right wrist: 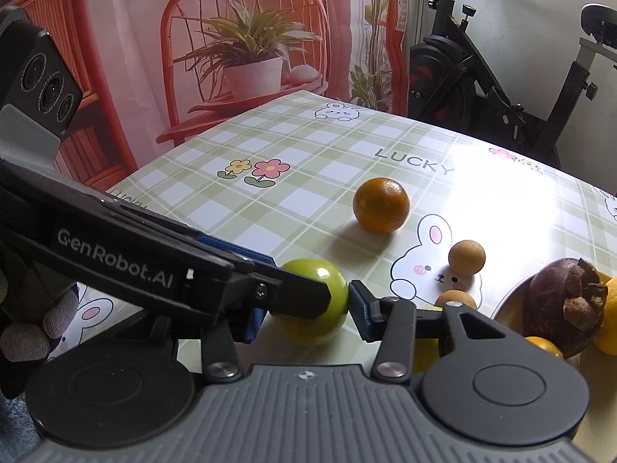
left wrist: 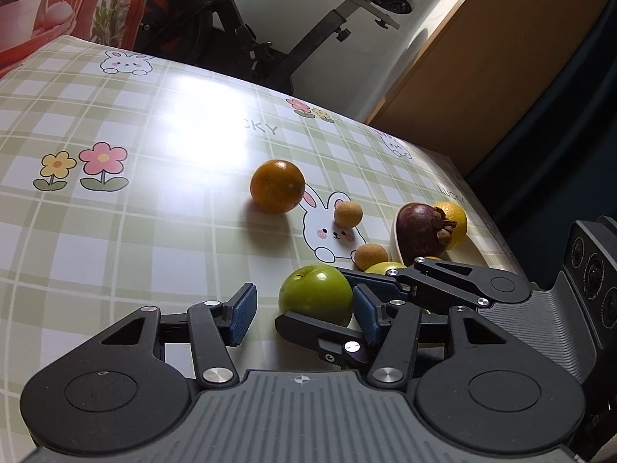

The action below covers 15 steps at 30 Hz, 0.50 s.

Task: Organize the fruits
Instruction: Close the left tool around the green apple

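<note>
A green apple (left wrist: pixel 314 293) (right wrist: pixel 308 320) sits low over the checked tablecloth. My right gripper (right wrist: pixel 306 320) is shut on it, one pad on each side. My left gripper (left wrist: pixel 304 314) is open and straddles the same apple; its left pad stands clear of the fruit. One left finger (right wrist: pixel 300 297) crosses in front of the apple. An orange (left wrist: pixel 277 186) (right wrist: pixel 381 205) and two longans (left wrist: pixel 348 213) (left wrist: pixel 371 256) lie loose beyond. A white bowl (left wrist: pixel 395 233) (right wrist: pixel 509 301) at the right holds a mangosteen (left wrist: pixel 422 231) (right wrist: pixel 563 308) and a yellow citrus (left wrist: pixel 457 223).
A yellow fruit (left wrist: pixel 381 268) lies half hidden behind the right gripper's fingers. The table edge (left wrist: pixel 482 193) runs close behind the bowl. An exercise bike (right wrist: pixel 482 88) stands past the far edge. A gloved hand (right wrist: pixel 34 332) grips the left gripper.
</note>
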{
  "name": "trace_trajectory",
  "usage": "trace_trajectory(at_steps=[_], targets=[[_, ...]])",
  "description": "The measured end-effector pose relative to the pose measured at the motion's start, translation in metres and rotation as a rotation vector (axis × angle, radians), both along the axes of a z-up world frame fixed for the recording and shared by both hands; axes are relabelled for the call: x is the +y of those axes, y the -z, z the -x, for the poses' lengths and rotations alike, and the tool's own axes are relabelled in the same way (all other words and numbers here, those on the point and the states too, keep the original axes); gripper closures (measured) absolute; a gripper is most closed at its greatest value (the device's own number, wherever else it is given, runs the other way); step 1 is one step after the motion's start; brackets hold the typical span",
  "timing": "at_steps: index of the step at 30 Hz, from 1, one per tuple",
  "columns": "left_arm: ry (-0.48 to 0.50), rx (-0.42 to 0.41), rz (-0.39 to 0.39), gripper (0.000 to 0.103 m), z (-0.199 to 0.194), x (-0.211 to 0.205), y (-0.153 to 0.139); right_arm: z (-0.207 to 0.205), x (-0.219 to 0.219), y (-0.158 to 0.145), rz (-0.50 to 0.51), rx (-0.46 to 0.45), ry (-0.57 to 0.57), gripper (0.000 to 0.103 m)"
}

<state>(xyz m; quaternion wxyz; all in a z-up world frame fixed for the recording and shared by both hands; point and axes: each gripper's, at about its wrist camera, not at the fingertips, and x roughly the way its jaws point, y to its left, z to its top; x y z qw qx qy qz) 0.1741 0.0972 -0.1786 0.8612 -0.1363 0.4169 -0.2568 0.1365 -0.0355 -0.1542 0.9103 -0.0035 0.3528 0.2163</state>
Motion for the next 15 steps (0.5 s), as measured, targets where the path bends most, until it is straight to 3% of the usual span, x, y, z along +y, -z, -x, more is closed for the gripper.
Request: trace_trajectory(at_steps=[3, 5, 15], targets=[[0.001, 0.012, 0.018, 0.047, 0.000, -0.001, 0.004, 0.002, 0.000, 0.000, 0.003, -0.005, -0.003, 0.055], [0.006, 0.022, 0.023, 0.054, 0.000, -0.003, 0.006, 0.004, 0.001, 0.000, 0.003, -0.009, -0.017, 0.055], [-0.005, -0.028, -0.041, 0.055, 0.016, -0.008, -0.021, 0.023, 0.000, -0.015, -0.029, -0.096, -0.026, 0.055]])
